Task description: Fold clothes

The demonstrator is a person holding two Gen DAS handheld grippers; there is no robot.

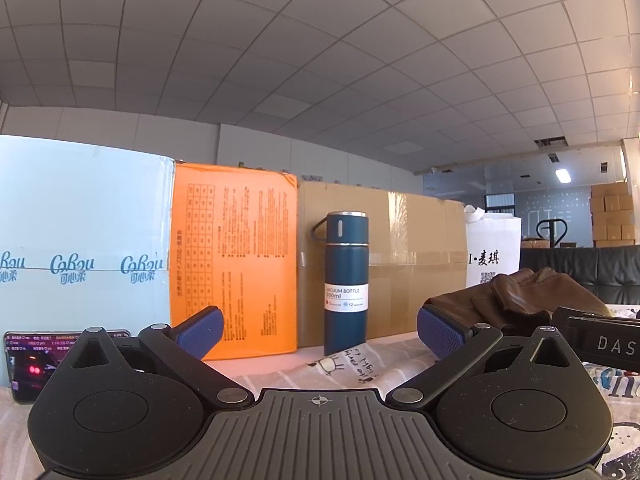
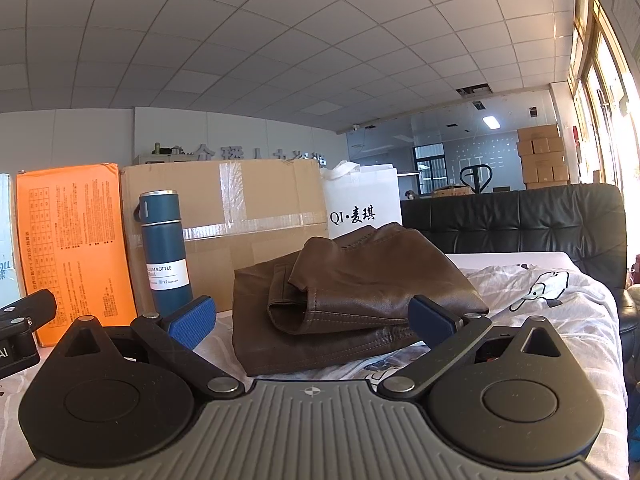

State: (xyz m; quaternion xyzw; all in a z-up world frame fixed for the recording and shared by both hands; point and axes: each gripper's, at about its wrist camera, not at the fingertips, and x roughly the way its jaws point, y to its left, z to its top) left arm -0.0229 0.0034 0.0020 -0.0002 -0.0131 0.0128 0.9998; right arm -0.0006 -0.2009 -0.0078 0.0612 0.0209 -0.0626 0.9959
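We are in an office with a tiled ceiling, working over a table spread with a pale printed cloth (image 2: 532, 300). On it lies a brown leather jacket (image 2: 352, 300), folded into a flat bundle with a sleeve doubled across its top; in the left wrist view we see it low at the right (image 1: 512, 300). Our right gripper (image 2: 312, 326) hovers just before the bundle with its blue-padded fingers (image 2: 192, 324) spread wide and nothing between them. Our left gripper (image 1: 320, 332) is likewise spread apart and empty, pointing at a dark blue vacuum bottle (image 1: 346, 280) that stands upright on the cloth, left of the jacket. Behind the bottle a brown cardboard box (image 1: 400, 256) stands beside an orange box (image 1: 234, 260) and a pale blue box (image 1: 80, 232), with a white bag (image 2: 364, 204) further right. A phone (image 1: 28, 360) with a lit screen leans at the left edge, and a black sofa (image 2: 520, 220) sits beyond the table.
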